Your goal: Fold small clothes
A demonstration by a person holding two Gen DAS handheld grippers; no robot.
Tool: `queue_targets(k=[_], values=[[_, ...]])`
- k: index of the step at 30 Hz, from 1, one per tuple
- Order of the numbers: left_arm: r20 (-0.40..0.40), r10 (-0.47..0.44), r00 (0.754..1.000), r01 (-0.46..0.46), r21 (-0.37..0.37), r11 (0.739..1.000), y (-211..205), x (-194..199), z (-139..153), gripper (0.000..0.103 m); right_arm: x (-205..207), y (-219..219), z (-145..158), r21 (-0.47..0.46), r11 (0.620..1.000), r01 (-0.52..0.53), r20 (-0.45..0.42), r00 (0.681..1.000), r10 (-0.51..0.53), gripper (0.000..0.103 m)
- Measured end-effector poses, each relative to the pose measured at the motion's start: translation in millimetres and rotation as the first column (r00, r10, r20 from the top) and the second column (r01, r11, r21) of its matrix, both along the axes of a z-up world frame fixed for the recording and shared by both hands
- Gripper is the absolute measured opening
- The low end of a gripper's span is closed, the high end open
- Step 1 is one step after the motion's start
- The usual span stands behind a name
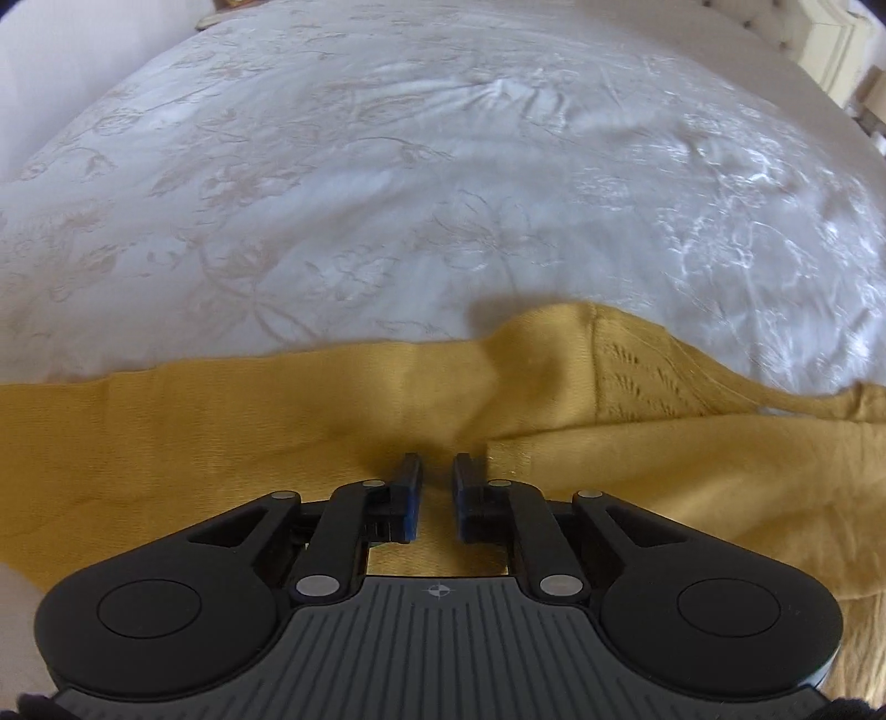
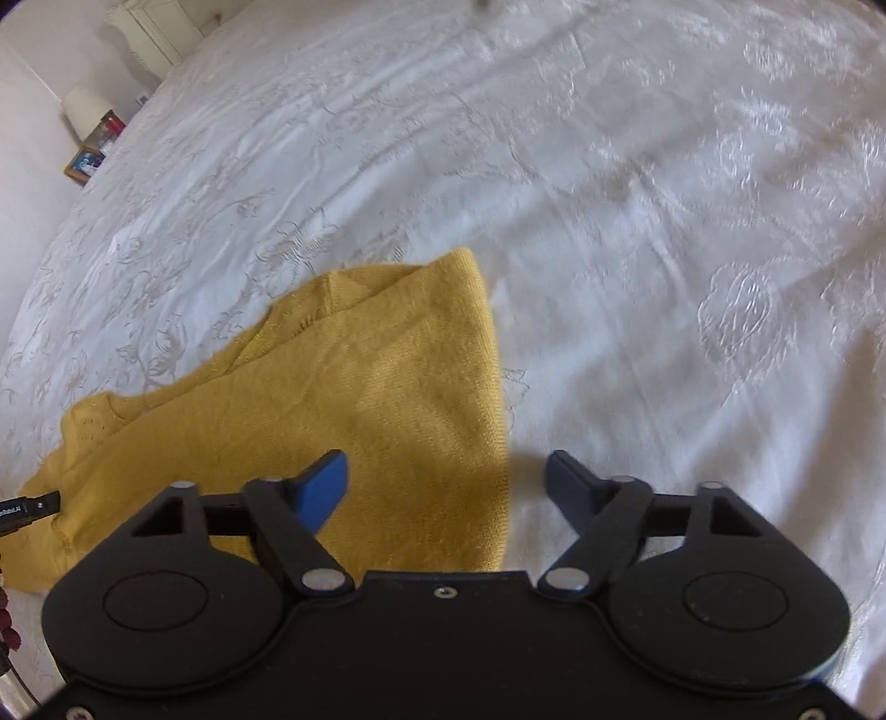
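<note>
A mustard-yellow knit garment [image 1: 277, 432] lies on a white embroidered bedspread [image 1: 387, 166]. My left gripper [image 1: 437, 471] hovers low over the garment's middle, its blue pads a narrow gap apart with nothing seen between them. In the right wrist view the same garment [image 2: 360, 399] lies partly folded, its right edge running down the middle of the view. My right gripper [image 2: 446, 487] is wide open and empty, straddling that edge: the left finger is over the cloth, the right finger over the bedspread [image 2: 664, 249]. The tip of the left tool [image 2: 33, 507] shows at the far left.
The bedspread fills both views. A bedside table with a lamp [image 2: 86, 113] and small items stands beyond the bed's far left corner. A padded headboard [image 1: 775, 33] and pale furniture [image 1: 830, 50] show at the top right of the left wrist view.
</note>
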State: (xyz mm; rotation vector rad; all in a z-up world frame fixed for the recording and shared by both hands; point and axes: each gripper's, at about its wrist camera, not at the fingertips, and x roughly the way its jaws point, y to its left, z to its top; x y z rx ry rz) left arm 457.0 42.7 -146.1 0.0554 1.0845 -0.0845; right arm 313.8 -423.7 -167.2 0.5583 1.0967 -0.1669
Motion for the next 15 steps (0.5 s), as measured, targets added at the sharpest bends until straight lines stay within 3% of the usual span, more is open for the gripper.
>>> queue_targets(k=[1,2,4,6,7,9,12,15], values=[[0.007,-0.001,1.000,0.001,-0.006,1.000,0,-2,3,0.016,0,2,-1,-0.002,1.000,-0.010,-0.010,1.000,0.010,0.057],[0.016,-0.007,1.000,0.008,-0.012,1.000,-1,-6,7,0.027,1,2,-2,-0.003,1.000,-0.026,-0.014,1.000,0.026,0.053],[0.030,-0.033,0.999,0.034,-0.019,0.999,-5,-17,13,0.032,2,8,0,-0.040,0.996,-0.085,-0.028,0.996,0.084,0.012],[0.036,-0.062,0.997,0.063,-0.030,0.998,-13,-29,17,0.032,5,15,3,-0.155,0.977,-0.148,-0.057,0.988,0.141,0.012],[0.039,-0.085,0.996,0.086,-0.043,0.995,-20,-34,18,0.033,6,13,2,-0.164,0.975,-0.151,-0.067,0.988,0.142,0.012],[0.032,-0.151,0.988,0.153,-0.062,0.986,-32,-44,17,0.037,7,4,0,-0.120,0.986,-0.115,-0.057,0.992,0.109,0.012],[0.037,-0.252,0.967,0.253,-0.031,0.967,-57,-52,9,0.040,6,0,-2,-0.100,0.989,-0.107,-0.047,0.994,0.102,0.014],[0.058,-0.264,0.963,0.265,-0.013,0.964,-71,-51,2,0.040,4,1,-1,-0.098,0.989,-0.112,-0.045,0.993,0.108,0.018]])
